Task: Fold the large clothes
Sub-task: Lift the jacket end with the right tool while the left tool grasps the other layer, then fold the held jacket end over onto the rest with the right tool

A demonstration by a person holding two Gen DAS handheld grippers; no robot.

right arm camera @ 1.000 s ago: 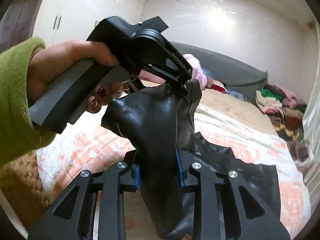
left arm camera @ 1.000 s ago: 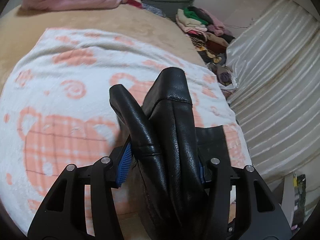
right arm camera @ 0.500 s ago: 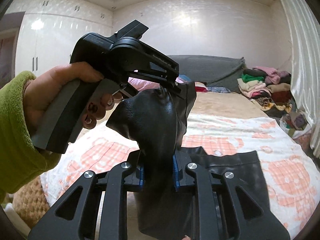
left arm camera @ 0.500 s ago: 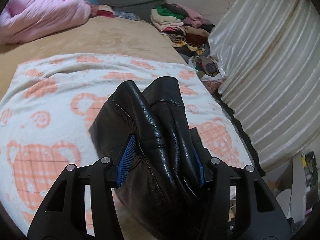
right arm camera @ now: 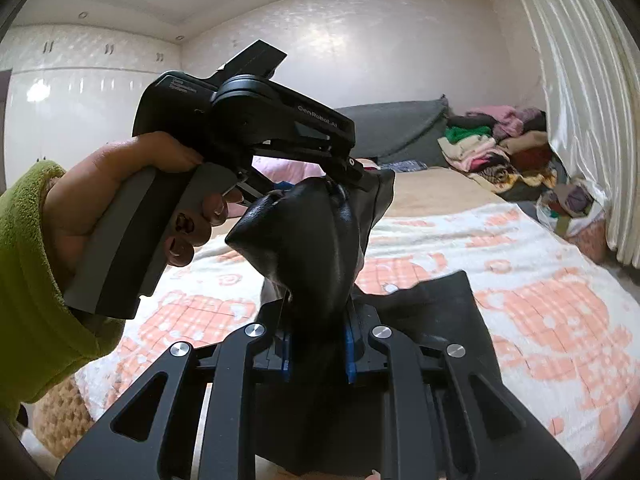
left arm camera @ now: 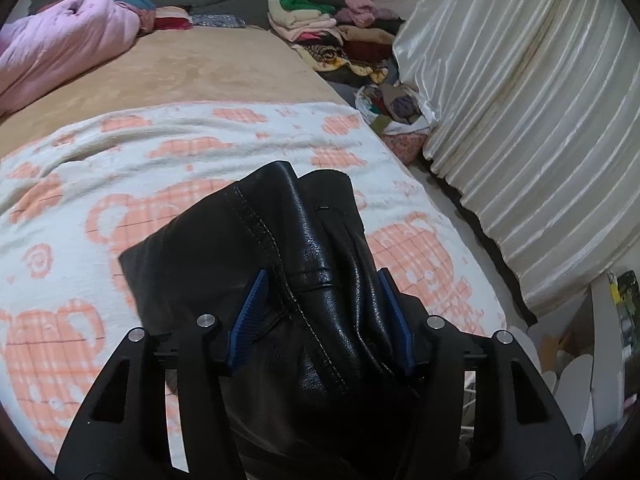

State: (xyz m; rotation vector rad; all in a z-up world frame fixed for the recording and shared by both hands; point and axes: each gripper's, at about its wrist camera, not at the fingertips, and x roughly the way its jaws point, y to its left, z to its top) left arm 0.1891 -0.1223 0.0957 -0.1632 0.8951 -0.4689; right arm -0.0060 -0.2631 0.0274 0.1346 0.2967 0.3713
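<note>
Left wrist view, from left to right. A pink quilt [left arm camera: 60,36] is bunched at the far left of the bed. A white blanket with orange bear prints [left arm camera: 60,208] is spread over the near part of the bed, on top of a tan cover [left arm camera: 208,68]. A black leather garment [left arm camera: 316,264] is bunched between the blue pads [left arm camera: 250,316] of the left gripper [left arm camera: 320,316]. Both pads are pressed against the leather, the thick fold filling the gap; the jaws are opening slightly at this moment, with the garment still between them. One corner of the garment is spread out leftward over the blanket. A pile of folded clothes [left arm camera: 332,28] is stacked at the far right end of the bed, and a pale pleated curtain [left arm camera: 520,120] hangs at the right edge.

Right wrist view, from left to right. A green sleeve [right arm camera: 24,264] and a hand [right arm camera: 116,196] are seen gripping the grey handle of the left gripper [right arm camera: 344,168], whose tip is buried in the upper end of the garment [right arm camera: 316,240]. The leather is drawn taut from there down into the right gripper [right arm camera: 318,348]. Its jaws are set narrow, clamped on a thin neck of the garment between the blue pads [right arm camera: 349,354]. The lower part of the garment [right arm camera: 440,320] is laid flat on the blanket [right arm camera: 560,300] to the right. The clothes pile [right arm camera: 492,148] and curtain [right arm camera: 580,100] are seen at the far right.
</note>
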